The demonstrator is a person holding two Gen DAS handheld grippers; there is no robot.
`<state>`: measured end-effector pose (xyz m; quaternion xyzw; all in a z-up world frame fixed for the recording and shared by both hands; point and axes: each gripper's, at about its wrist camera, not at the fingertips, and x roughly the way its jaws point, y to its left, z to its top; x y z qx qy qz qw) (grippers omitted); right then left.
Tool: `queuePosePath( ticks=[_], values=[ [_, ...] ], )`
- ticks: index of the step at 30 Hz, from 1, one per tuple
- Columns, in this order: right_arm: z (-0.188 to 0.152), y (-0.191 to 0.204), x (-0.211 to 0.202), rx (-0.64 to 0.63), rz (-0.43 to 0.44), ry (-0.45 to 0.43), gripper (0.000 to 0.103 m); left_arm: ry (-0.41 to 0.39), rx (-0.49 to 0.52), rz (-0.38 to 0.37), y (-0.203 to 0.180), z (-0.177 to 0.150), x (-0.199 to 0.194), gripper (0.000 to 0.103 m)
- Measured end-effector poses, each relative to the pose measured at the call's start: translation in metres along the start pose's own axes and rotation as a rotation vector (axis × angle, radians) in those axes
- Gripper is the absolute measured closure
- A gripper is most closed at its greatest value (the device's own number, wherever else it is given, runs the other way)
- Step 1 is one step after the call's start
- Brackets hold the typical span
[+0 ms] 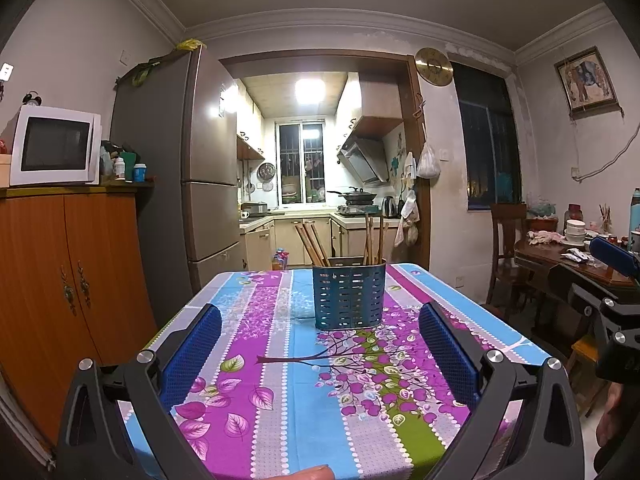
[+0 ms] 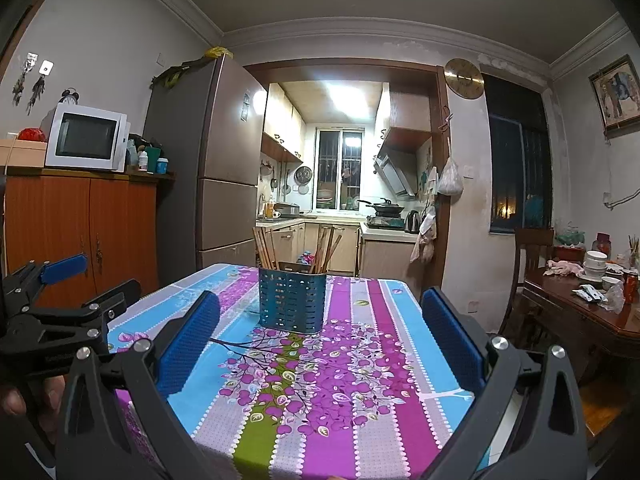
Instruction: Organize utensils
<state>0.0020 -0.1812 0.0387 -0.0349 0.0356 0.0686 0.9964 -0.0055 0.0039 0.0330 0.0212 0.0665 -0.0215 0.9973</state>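
A blue perforated utensil holder point(image 1: 349, 296) stands upright toward the far end of the table, with wooden chopsticks point(image 1: 374, 238) sticking up in two bunches. The right wrist view shows the same holder point(image 2: 292, 302) and chopsticks point(image 2: 264, 246). My left gripper point(image 1: 320, 350) hangs open above the near part of the table, nothing between its blue pads, well short of the holder. My right gripper point(image 2: 320, 346) is also open and empty, to the right of the left one. Each gripper appears at the edge of the other's view: the right one point(image 1: 612, 264), the left one point(image 2: 68, 276).
A floral striped cloth covers the table point(image 1: 280, 400). An orange cabinet point(image 1: 60, 280) with a microwave point(image 1: 54, 146) stands left, a fridge point(image 1: 200, 168) beyond it. A dark wooden table point(image 2: 580, 312) with bowls and a chair point(image 2: 532, 264) stand right. The kitchen doorway lies behind.
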Motion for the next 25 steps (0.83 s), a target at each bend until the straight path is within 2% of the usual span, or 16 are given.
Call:
queuePosePath(
  ticks=[12, 19, 25],
  values=[
    [-0.001, 0.001, 0.002, -0.001, 0.003, 0.004, 0.005, 0.013, -0.012, 0.001, 0.003, -0.002, 0.007, 0.005],
    [0.0, 0.001, 0.003, -0.002, 0.003, 0.005, 0.005, -0.026, -0.022, 0.014, 0.004, 0.0, 0.004, 0.005],
    [-0.003, 0.001, 0.006, -0.003, 0.004, 0.005, 0.005, 0.003, -0.022, 0.02, 0.006, -0.003, 0.013, 0.005]
  ],
)
